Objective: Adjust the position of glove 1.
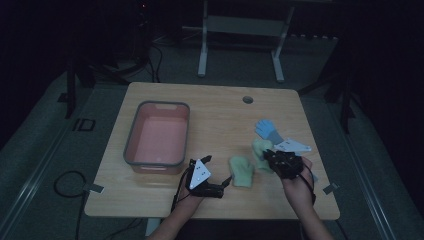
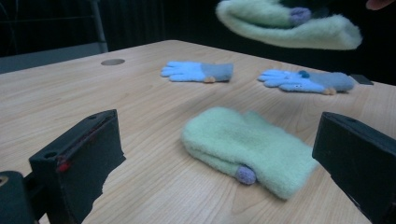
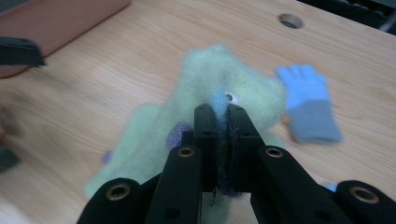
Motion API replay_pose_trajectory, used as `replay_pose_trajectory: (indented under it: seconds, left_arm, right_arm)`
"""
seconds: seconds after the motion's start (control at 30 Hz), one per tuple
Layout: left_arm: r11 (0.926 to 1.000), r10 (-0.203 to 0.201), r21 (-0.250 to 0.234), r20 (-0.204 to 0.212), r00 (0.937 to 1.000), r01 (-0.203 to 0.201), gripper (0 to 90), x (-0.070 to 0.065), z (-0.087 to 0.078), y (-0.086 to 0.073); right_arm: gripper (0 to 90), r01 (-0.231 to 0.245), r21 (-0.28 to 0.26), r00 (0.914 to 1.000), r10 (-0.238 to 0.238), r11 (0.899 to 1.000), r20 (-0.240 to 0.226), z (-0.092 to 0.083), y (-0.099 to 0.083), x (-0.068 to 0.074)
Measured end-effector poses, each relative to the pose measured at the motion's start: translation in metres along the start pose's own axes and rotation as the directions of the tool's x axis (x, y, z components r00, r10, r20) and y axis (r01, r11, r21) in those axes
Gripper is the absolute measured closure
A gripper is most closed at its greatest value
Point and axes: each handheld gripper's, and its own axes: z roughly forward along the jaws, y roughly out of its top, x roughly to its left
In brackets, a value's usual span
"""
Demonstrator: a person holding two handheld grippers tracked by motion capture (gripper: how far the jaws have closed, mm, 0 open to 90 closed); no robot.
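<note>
A pale green mitten lies flat near the table's front edge. My left gripper is open just left of it, jaws wide on either side of its near end, not touching it. My right gripper is shut on a second green mitten, which hangs above the table. Two light blue gloves with grey cuffs lie farther back; one blue glove sits just beyond the right gripper.
A pink bin with a grey rim stands on the left half of the wooden table. A round cable hole sits near the back edge. Cables trail on the floor at left.
</note>
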Motion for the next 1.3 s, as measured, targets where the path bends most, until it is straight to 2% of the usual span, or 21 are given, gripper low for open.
replay_pose_trajectory:
  seconds: [0.17, 0.37, 0.5, 0.57, 0.9, 1.0, 1.1, 1.13, 1.2, 1.23, 1.3]
  left_arm:
    - [0.9999, 0.010, -0.003, 0.002, 0.9999, -0.010, 1.7, -0.001, 0.000, 0.000]
    - [1.0000, 0.004, -0.002, 0.006, 1.0000, -0.004, 1.8, -0.001, 0.000, 0.000]
    - [0.9997, 0.024, -0.004, 0.003, 0.9997, -0.024, 1.8, -0.002, 0.000, 0.000]
    - [0.9995, 0.031, -0.004, 0.005, 0.9995, -0.031, 1.8, -0.003, 0.001, 0.000]
    - [1.0000, 0.005, 0.001, 0.016, 0.9999, -0.005, 1.8, -0.001, 0.001, 0.000]
    - [0.9998, 0.002, 0.021, -0.012, 0.9999, -0.002, 1.8, -0.001, 0.002, 0.001]
    - [0.9979, 0.026, 0.061, -0.043, 0.9987, -0.024, 1.8, -0.002, 0.003, 0.002]
    - [0.9976, 0.015, 0.067, -0.026, 0.9996, -0.013, 1.9, -0.001, 0.003, 0.002]
    - [0.9921, -0.028, 0.124, 0.045, 0.9986, 0.023, 1.9, -0.001, 0.004, 0.003]
    - [0.9884, -0.024, 0.151, 0.071, 0.9972, 0.013, 1.9, -0.002, 0.004, 0.005]
    - [0.9844, 0.021, 0.173, 0.065, 0.9977, -0.032, 3.3, -0.008, 0.003, 0.010]
  right_arm:
    - [84.4, 0.034, 0.017, 0.9987, -0.033, 0.999, -0.038, 0.017, 0.002, 0.024]
    - [84.4, 0.022, 0.051, 0.9976, -0.018, 0.998, -0.067, 0.034, -0.006, 0.039]
    - [84.3, 0.028, 0.076, 0.9964, -0.022, 0.997, -0.082, 0.041, -0.013, 0.045]
    - [84.3, 0.013, 0.082, 0.9960, -0.006, 0.997, -0.090, 0.044, -0.016, 0.045]
    - [81.3, 0.025, 0.132, 0.9957, -0.013, 0.991, -0.092, 0.065, -0.033, 0.048]
    - [79.3, 0.019, 0.135, 0.9940, -0.005, 0.991, -0.109, 0.067, -0.034, 0.046]
    - [73.2, 0.015, 0.127, 0.9920, 0.001, 0.992, -0.126, 0.061, -0.032, 0.044]
    - [70.4, 0.017, 0.119, 0.9914, -0.001, 0.993, -0.131, 0.058, -0.030, 0.042]
    - [64.9, 0.034, 0.090, 0.9907, -0.022, 0.995, -0.135, 0.051, -0.027, 0.038]
    - [63.2, 0.043, 0.080, 0.9899, -0.032, 0.996, -0.138, 0.048, -0.025, 0.036]
    - [61.7, 0.053, 0.059, 0.9871, -0.044, 0.997, -0.154, 0.044, -0.021, 0.028]
